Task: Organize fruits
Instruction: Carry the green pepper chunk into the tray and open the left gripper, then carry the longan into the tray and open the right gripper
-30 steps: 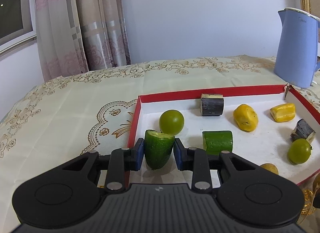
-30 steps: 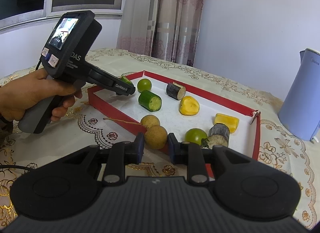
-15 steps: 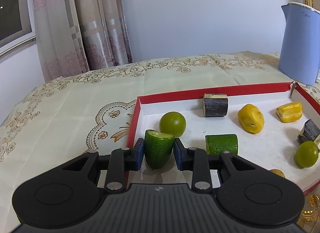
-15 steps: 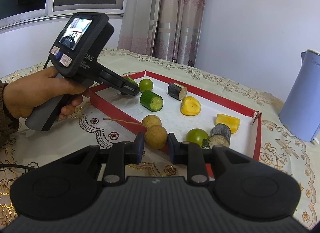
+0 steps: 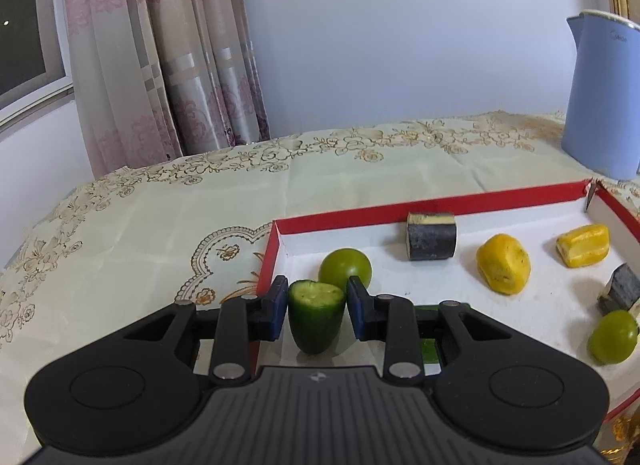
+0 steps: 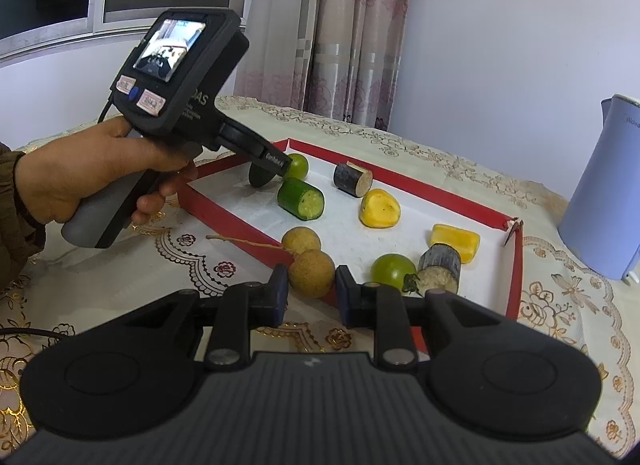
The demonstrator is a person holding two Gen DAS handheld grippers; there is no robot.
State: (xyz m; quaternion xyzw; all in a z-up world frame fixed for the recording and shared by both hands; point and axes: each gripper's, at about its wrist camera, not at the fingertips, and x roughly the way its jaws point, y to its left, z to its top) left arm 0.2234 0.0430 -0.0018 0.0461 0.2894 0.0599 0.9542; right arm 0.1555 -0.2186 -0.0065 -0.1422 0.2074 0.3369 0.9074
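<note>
A red-walled tray [image 5: 440, 207] with a white floor is seen on the cloth-covered desk [image 5: 160, 225]. In its near left corner a stubby dark-green cucumber piece [image 5: 316, 317], pale cut face upward, is gripped upright by the left gripper [image 5: 317, 311] jaws. The right gripper [image 6: 311, 292] jaws are closed, nothing held.

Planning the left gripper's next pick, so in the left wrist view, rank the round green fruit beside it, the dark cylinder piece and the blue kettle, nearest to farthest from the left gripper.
1. Round green fruit: just behind the left gripper, tray's left corner.
2. Dark cylinder piece: by the tray's far wall.
3. Blue kettle: outside the tray, far right.
</note>
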